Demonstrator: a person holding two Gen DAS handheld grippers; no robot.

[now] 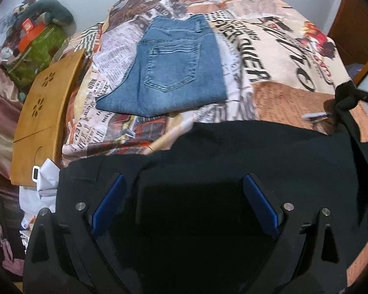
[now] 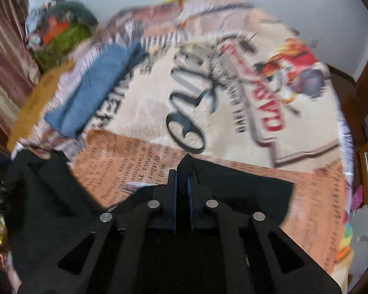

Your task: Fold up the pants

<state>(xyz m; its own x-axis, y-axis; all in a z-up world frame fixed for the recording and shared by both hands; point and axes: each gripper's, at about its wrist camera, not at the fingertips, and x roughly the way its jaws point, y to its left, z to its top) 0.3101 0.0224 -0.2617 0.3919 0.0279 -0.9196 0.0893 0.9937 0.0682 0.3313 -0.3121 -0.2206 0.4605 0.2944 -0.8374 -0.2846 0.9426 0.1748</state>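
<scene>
Black pants (image 1: 233, 152) lie across the near edge of the printed bedspread (image 1: 269, 56). Left gripper (image 1: 184, 196) hangs over them, jaws apart. Right gripper (image 2: 182, 174) is clamped on a pinched fold of the pants. Folded jeans (image 1: 169, 71) lie beyond.

The left black two-finger gripper with blue pads (image 1: 184, 201) points steeply downward, its jaws spread wide apart. The right black two-finger gripper (image 2: 182, 178) also tilts downward, its blue-lined jaws nearly together, pinching a fold of black cloth (image 2: 233, 186).
</scene>
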